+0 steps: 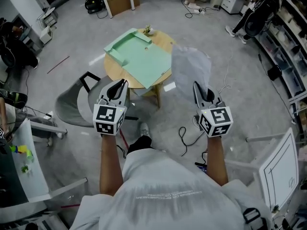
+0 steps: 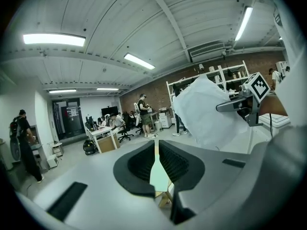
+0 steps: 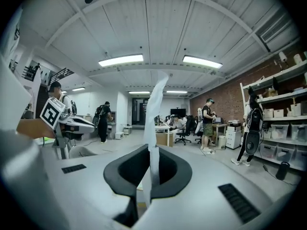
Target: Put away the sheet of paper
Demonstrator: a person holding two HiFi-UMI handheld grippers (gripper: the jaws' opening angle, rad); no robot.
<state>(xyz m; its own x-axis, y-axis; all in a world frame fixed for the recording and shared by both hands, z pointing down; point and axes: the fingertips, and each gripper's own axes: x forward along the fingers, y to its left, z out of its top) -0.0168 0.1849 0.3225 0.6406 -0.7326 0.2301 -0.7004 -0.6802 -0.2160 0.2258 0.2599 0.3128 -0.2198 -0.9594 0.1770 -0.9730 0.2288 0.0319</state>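
The sheet of paper is white and thin. It stands up from my right gripper, which is shut on its lower edge, to the right of the table. In the right gripper view the paper rises edge-on between the closed jaws of that gripper. An open green folder lies flat on the round wooden table. My left gripper hovers at the table's near edge, shut and holding nothing. The left gripper view shows the paper off to the right.
A small object sits at the table's far edge. A grey chair stands to the left of my left gripper. Cables trail on the floor below. A white board leans at right. Desks, shelves and people ring the room.
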